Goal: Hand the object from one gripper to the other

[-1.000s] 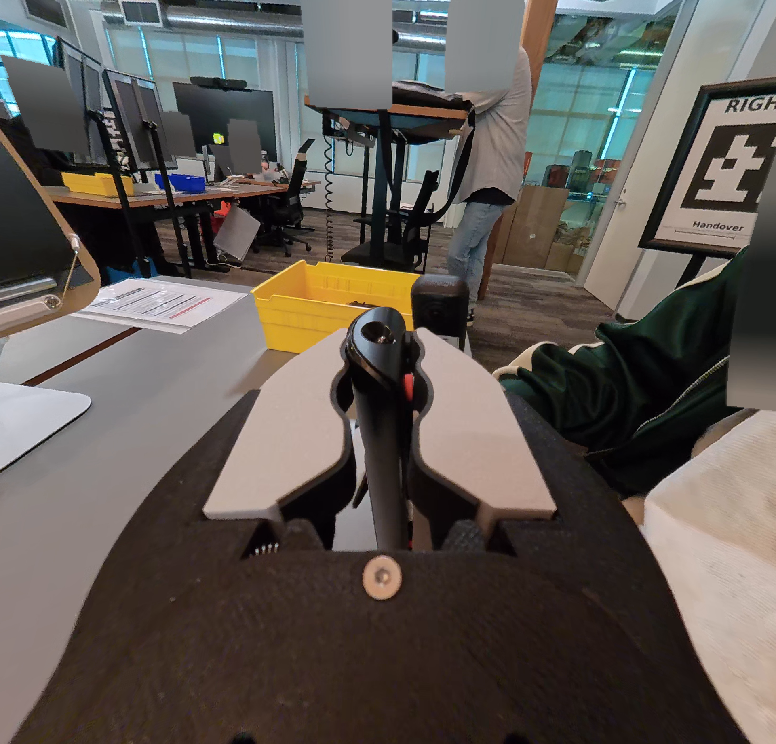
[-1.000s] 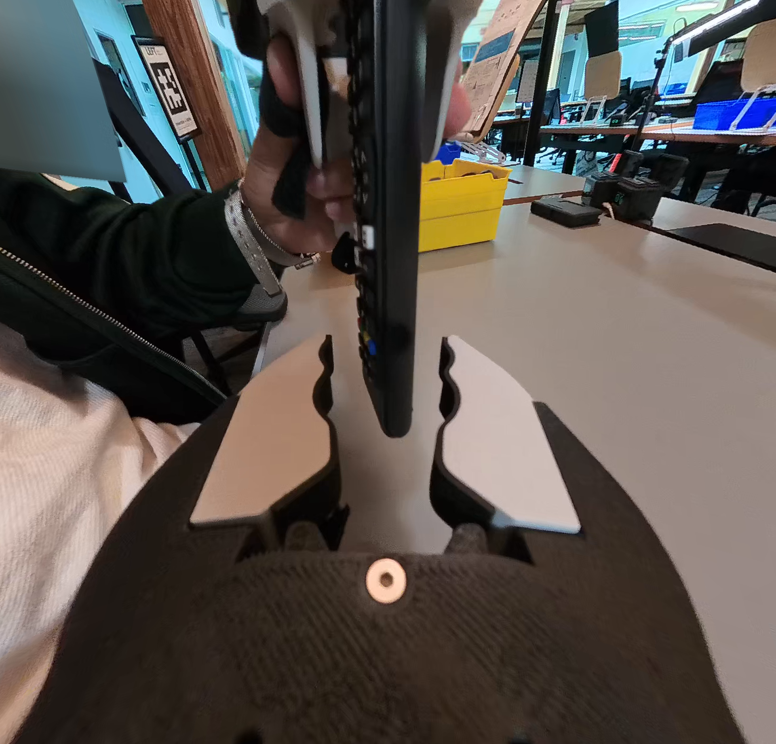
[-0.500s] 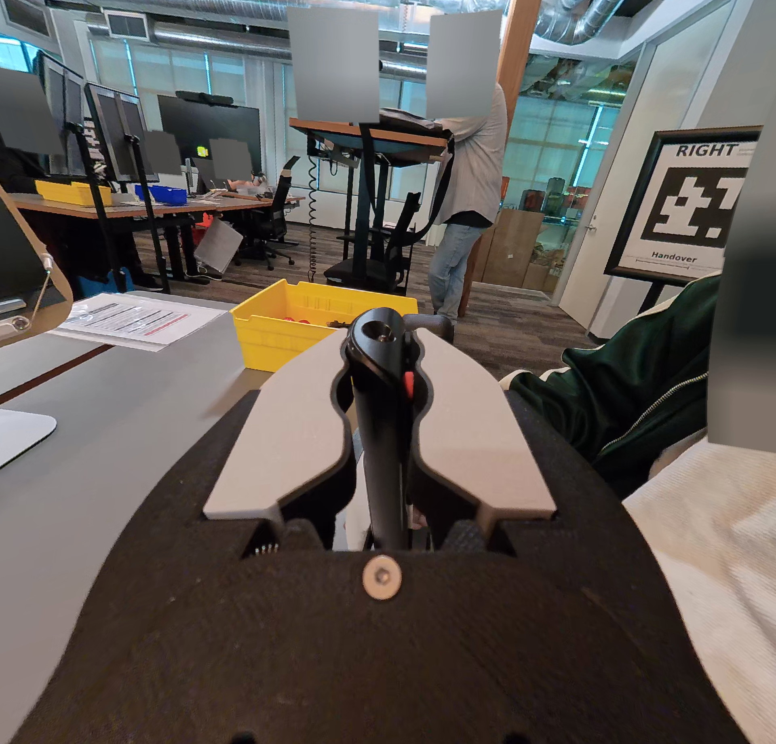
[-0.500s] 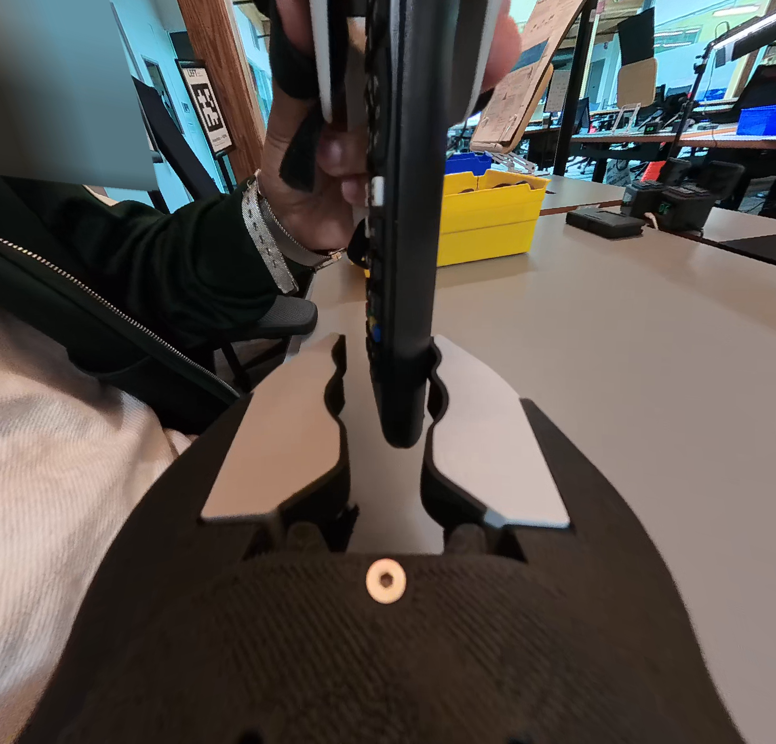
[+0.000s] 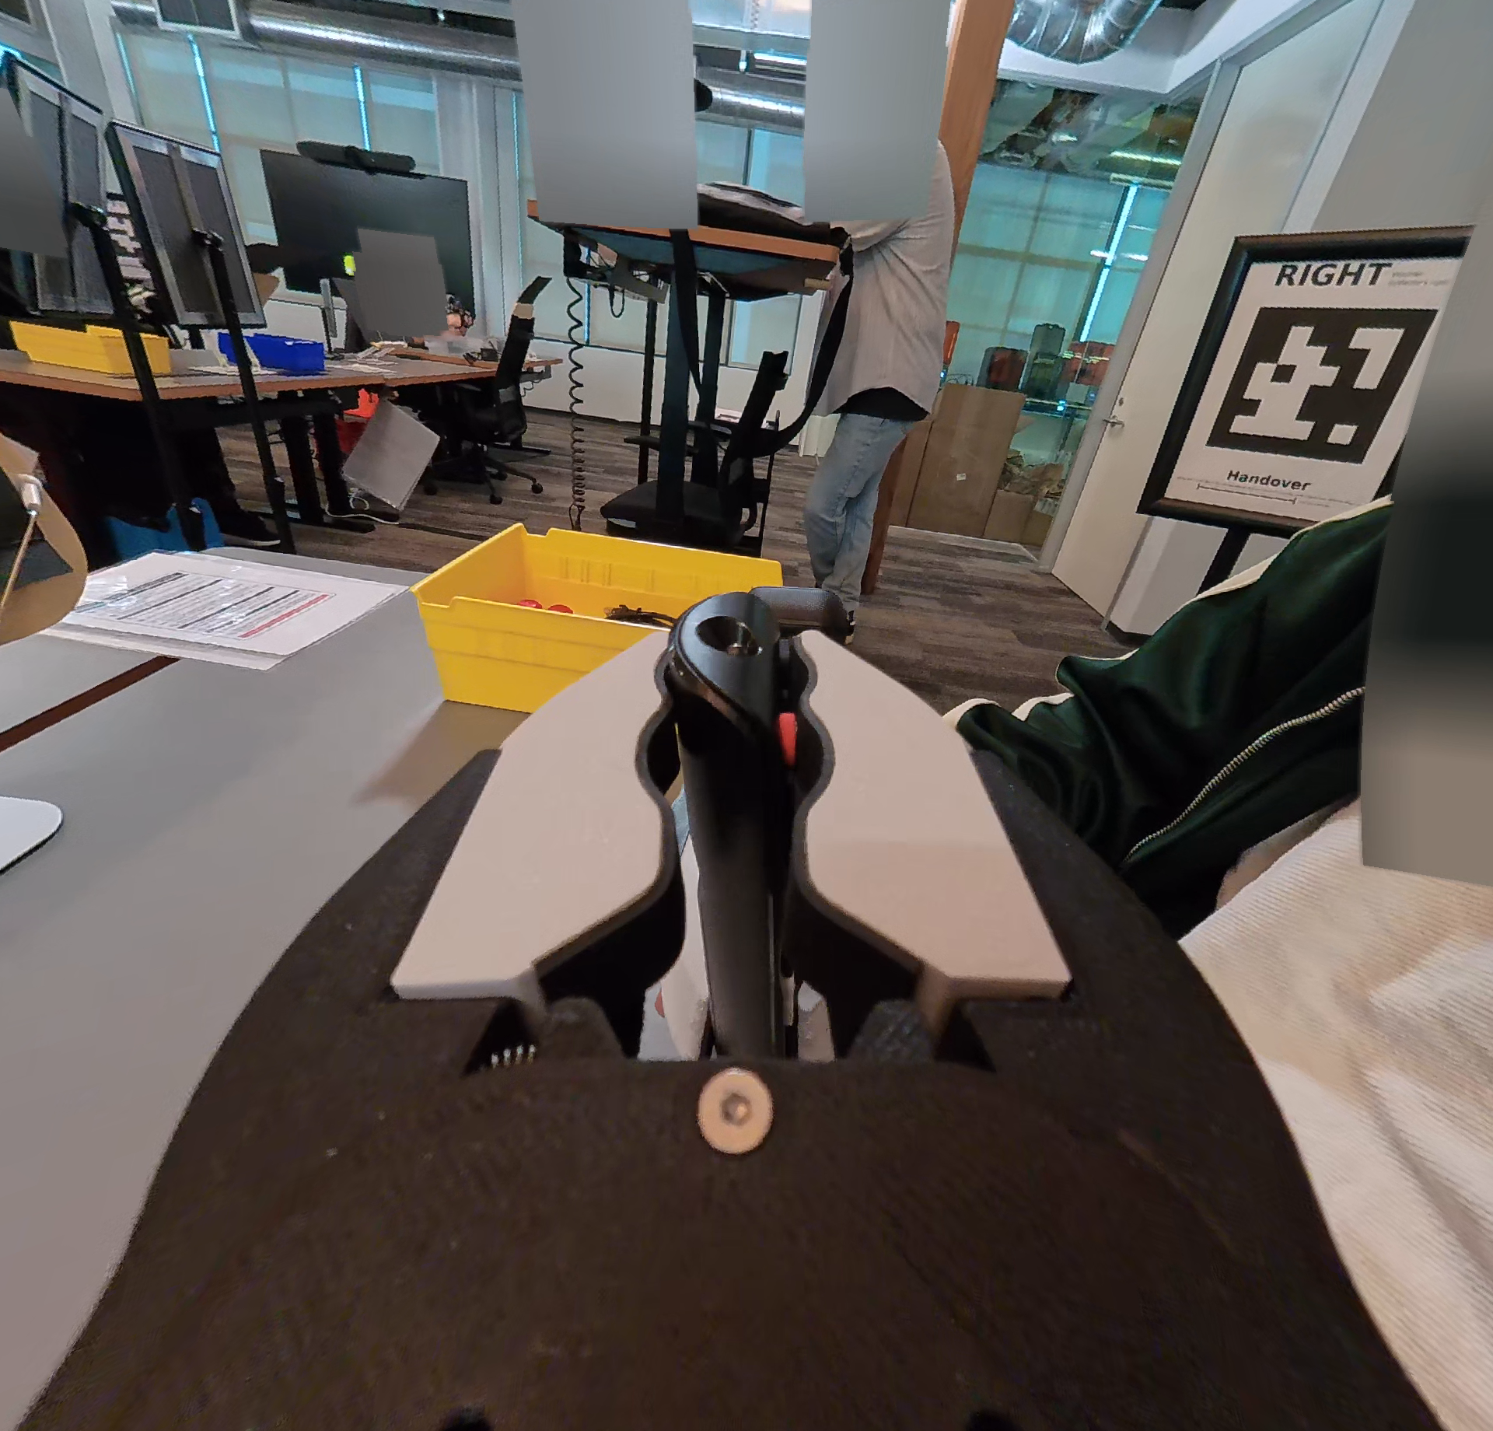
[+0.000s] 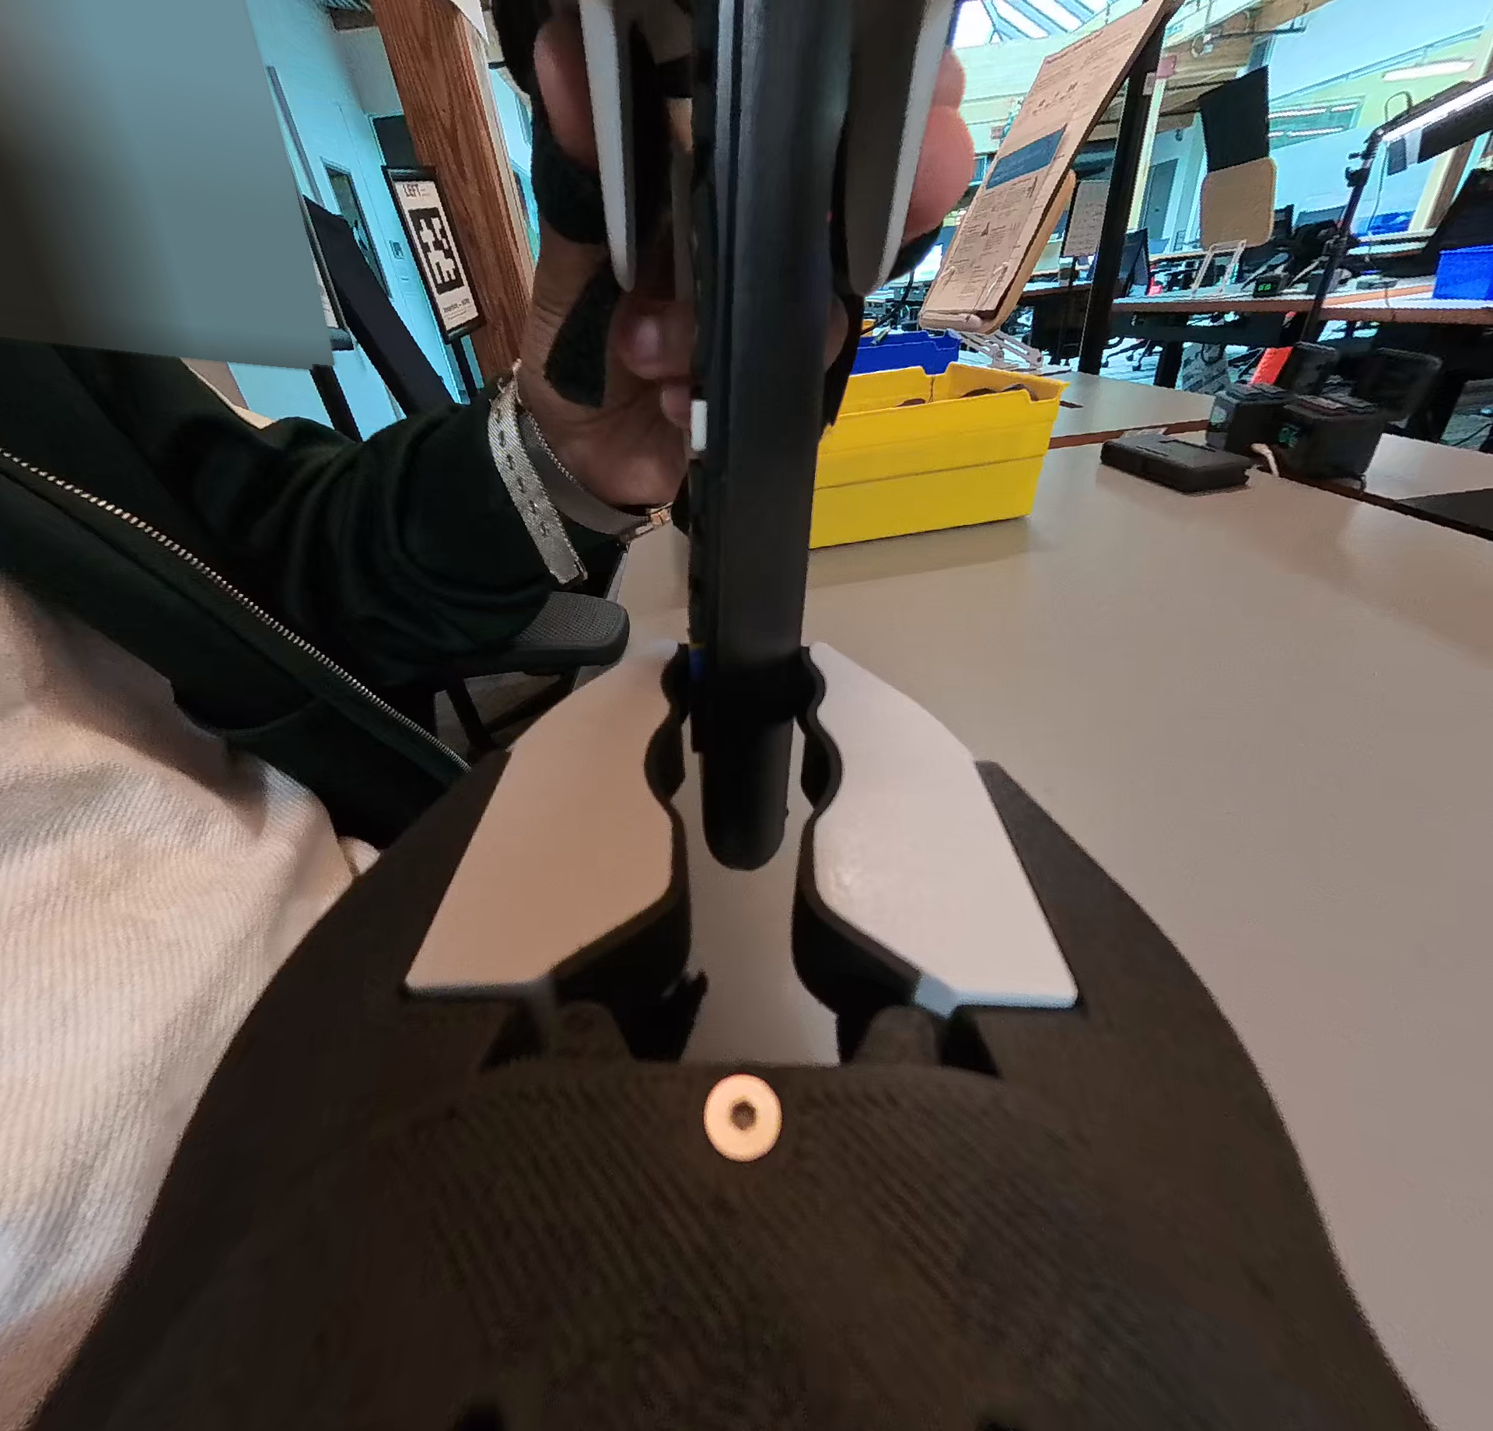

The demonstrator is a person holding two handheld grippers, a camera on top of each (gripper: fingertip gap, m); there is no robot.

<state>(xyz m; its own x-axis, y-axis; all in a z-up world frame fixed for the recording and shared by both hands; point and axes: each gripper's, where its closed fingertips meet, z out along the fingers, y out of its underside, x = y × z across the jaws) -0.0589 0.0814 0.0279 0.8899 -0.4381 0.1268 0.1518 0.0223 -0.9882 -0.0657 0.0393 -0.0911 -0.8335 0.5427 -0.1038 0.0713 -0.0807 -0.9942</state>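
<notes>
- Left wrist view: left tool [image 5: 731, 734] is clamped on a black remote [image 5: 735, 827], held edge-on betw. its two pale fingers [image 5: 565, 810]; the remote's rounded end sticks out past the tips, w/ a small red button on its right edge.
- Just beyond the tips, a yellow bin [image 5: 533, 625] sits at the edge of the grey table [image 5: 202, 786]; small red and dark bits lie inside, too small to tell.
- A printed sheet in a clear sleeve [image 5: 202, 600] lies on the table at left; it has black and red text.
- At right a framed sign [image 5: 1317, 382] stands on a post: black-and-white block marker w/ printed words above and below.
- A dark green sleeve [image 5: 1212, 746] comes in from the right. A person in a grey shirt and jeans [image 5: 872, 390] stands at a raised desk farther back.
- Right wrist view: right tool [image 6: 739, 713] has its tips closed on the lower end of the same remote [image 6: 759, 422], which stands upright above the table [image 6: 1131, 746].
- Higher up, the left tool [image 6: 759, 140] grips the remote too, a hand [image 6: 614, 390] wrapped around it, w/ a woven strap at the wrist.
- So both tools hold the remote at once, one at each end.
- Behind: the yellow bin [image 6: 929, 463], a blue bin [image 6: 905, 354] just past it, a tilted brown card w/ print [image 6: 1026, 180], dark boxes [image 6: 1260, 439] at far right.
- A second framed marker sign [image 6: 436, 245] stands by a wooden post at left.
</notes>
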